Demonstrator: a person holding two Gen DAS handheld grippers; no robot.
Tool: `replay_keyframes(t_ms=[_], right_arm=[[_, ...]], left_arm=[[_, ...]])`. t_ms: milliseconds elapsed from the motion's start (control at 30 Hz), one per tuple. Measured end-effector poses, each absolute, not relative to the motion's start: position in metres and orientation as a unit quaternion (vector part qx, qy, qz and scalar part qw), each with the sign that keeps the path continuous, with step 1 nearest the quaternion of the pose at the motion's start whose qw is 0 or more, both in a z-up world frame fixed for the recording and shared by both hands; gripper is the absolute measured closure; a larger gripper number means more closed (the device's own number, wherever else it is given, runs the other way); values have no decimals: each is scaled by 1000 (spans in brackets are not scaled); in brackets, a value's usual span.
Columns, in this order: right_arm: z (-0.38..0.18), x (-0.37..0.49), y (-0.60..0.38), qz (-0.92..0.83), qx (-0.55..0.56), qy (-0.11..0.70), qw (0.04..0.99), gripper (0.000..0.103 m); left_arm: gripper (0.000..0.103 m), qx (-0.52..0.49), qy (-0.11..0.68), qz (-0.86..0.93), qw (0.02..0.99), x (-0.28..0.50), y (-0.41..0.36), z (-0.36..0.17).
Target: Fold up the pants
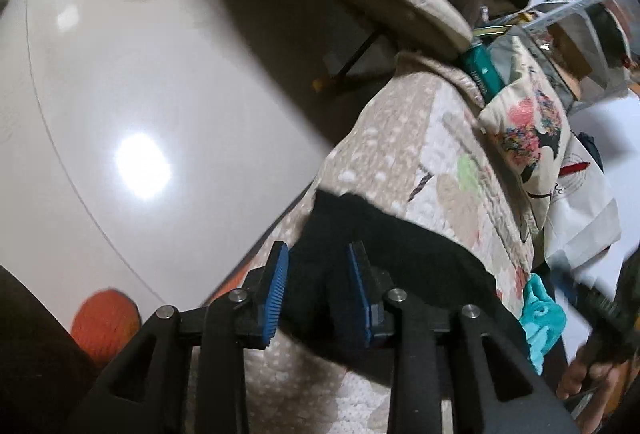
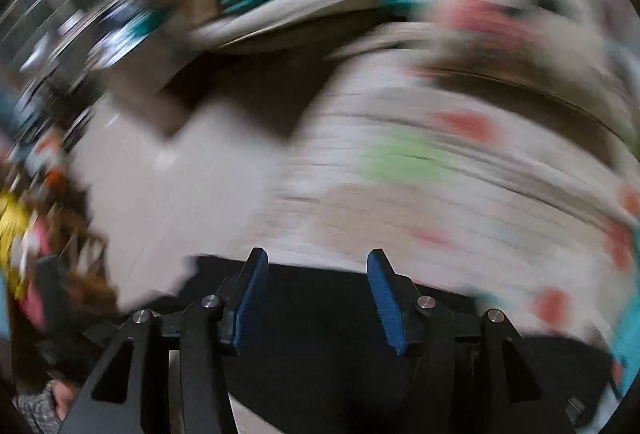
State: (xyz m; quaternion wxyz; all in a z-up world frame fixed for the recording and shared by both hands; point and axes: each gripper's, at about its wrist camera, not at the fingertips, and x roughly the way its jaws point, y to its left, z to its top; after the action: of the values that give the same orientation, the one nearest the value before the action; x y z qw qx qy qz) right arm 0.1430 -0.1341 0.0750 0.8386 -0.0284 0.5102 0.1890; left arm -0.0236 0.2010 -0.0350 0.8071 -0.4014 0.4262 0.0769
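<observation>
Over the edge of a quilted bedspread (image 1: 404, 138), the left gripper (image 1: 318, 254) points steeply down at the black pants (image 1: 400, 234), which lie flat on the quilt near its floor-side edge. Its two blue pads (image 1: 278, 290) stand a moderate way apart with dark cloth between them; the fabric fills the gap, yet neither pad visibly presses on it, so the grip reads as released rather than clamped. Glossy pale floor (image 1: 160, 74) spreads to the left, and an orange round thing (image 1: 106, 318) sits low beside the gripper's black frame. A patterned cushion (image 1: 528, 122) rests farther along the bed, with a turquoise cloth (image 1: 540, 318) at the quilt's near right.

At the lower right of the left wrist view a hand (image 1: 588, 374) holds a dark handle, blurred.

The right wrist view is heavily smeared. The right gripper (image 2: 316, 262) tilts downward above the pants (image 2: 320, 314), its blue pads (image 2: 386, 298) spread wide with nothing pinched; black cloth only shows behind the gap. Beyond lies the same quilt (image 2: 440, 194) with red and green patches.
</observation>
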Motion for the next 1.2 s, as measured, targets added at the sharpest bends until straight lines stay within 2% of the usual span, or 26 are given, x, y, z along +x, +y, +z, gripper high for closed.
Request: replay_keyframes(t_ms=[167,267,400,500,667,733,767,800,867,1033,1200], right_arm=[[61,102,-276,36,7,554,832,48],[61,78,-335,-12,76,543,836,48],[52,51,-376,-42,193,519,832,48],[34,50,-391,-72,233,525,815,48],[22,68,-396,-100,241,495,829,48],[11,79,-393,-111,227,506,825,49],[7,83,-392,-119,222,512,822,58],[4,84,-391,-123,217,515,820,75],[5,76,-395,-119,233,509,820,93],[26,40,-391,-131,235,502,822,96],[31,20,-384,-187,175,529,809,94]], left_arm=[[72,-353,415,55,837,-17,179,-19],[72,-345,424,49,836,-13,172,-22],[72,-347,434,51,830,-10,171,-28],[72,-343,436,54,830,-10,170,-29],[72,-329,436,57,836,-9,168,-28],[72,-328,439,59,834,-9,169,-30],[72,-331,441,61,832,-9,170,-31],[72,-337,443,64,828,-9,172,-33],[72,-348,447,68,821,-9,176,-37],[72,-376,460,75,801,-8,184,-47],[71,-374,466,72,799,-8,183,-48]])
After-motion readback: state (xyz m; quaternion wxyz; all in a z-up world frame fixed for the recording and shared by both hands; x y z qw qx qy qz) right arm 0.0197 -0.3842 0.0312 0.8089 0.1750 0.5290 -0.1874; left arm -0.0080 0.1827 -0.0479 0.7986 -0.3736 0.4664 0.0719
